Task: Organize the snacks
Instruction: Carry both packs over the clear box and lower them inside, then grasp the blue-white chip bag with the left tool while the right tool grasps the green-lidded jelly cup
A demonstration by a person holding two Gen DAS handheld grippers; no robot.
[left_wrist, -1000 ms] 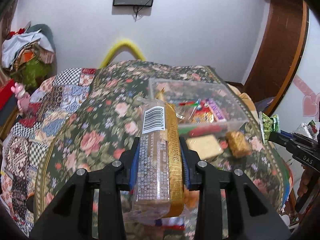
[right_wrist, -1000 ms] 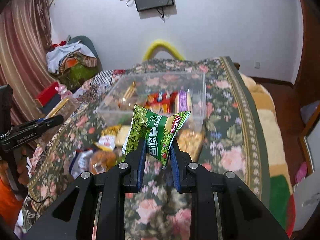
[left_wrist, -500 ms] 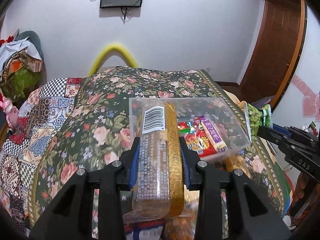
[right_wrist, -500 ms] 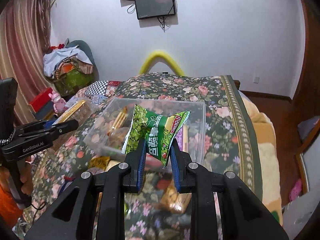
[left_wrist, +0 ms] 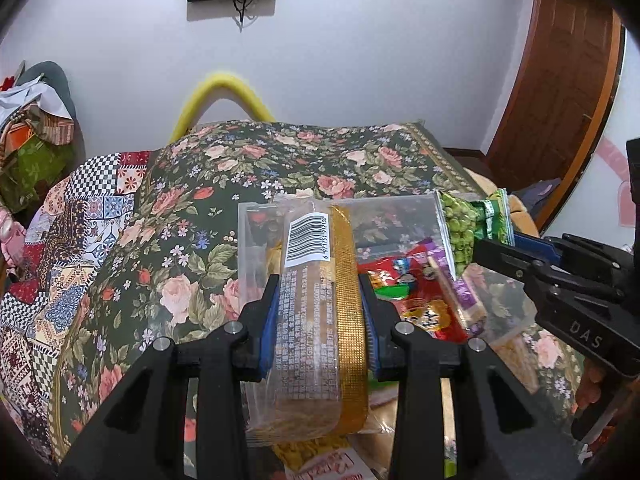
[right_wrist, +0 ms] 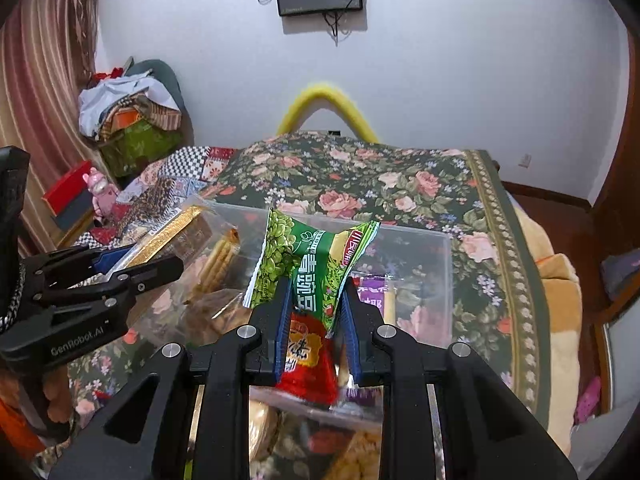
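Observation:
My left gripper (left_wrist: 318, 316) is shut on a long clear biscuit pack with a gold stripe and barcode (left_wrist: 320, 280); it also shows in the right wrist view (right_wrist: 172, 232). It hangs over the left part of a clear plastic box (left_wrist: 256, 216) on the floral bed. My right gripper (right_wrist: 316, 312) is shut on a green pea snack bag (right_wrist: 316, 256), seen from the left too (left_wrist: 468, 224), above the box's right side (right_wrist: 444, 276). Inside the box lie a red packet (right_wrist: 306, 356), a purple bar (right_wrist: 372, 292) and biscuit sticks (right_wrist: 218, 264).
Loose snacks lie on the floral bedspread (left_wrist: 280, 160) in front of the box: biscuits (right_wrist: 360, 456) and a packet (left_wrist: 332, 464). A yellow arch (right_wrist: 328, 108) stands at the bed's far end. Clothes pile (right_wrist: 124, 112) at the left, wooden door (left_wrist: 560, 72) at the right.
Both grippers have moved forward with their snacks and now hang over the clear box; the box looks nearer and lower in both views.

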